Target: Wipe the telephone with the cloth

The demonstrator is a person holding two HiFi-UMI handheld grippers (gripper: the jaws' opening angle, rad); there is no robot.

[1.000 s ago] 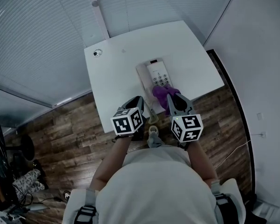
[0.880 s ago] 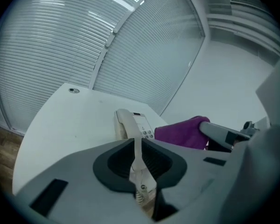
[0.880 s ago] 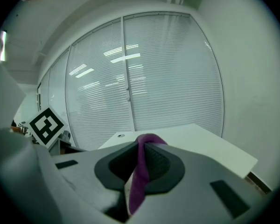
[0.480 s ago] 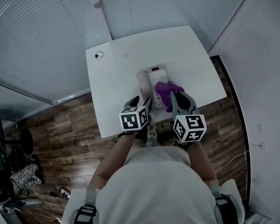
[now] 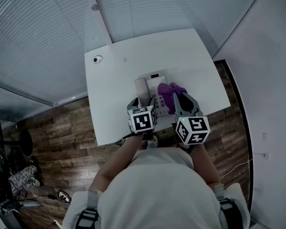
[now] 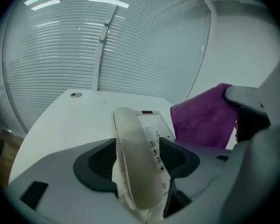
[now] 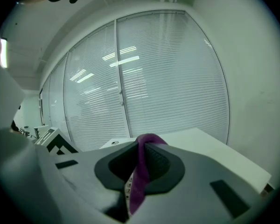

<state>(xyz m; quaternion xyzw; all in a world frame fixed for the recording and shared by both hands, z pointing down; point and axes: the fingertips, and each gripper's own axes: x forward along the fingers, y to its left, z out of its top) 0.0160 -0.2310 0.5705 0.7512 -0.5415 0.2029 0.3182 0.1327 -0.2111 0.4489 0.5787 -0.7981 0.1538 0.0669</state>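
Left gripper point(image 5: 143, 101): jaws just opening wide, handset point(image 6: 135, 171) sitting loose between.
Right gripper point(image 7: 141, 162): jaws pinching the cloth point(image 6: 203, 120).
Telephone point(image 6: 149, 120): lying on the table point(image 6: 60, 120), just ahead of the right jaws.
Wiping: looking hardly begun, most still waiting.

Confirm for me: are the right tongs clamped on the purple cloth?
Yes, the right tongs are closed on the purple fabric cloth, which runs pinched between their two dark pads.
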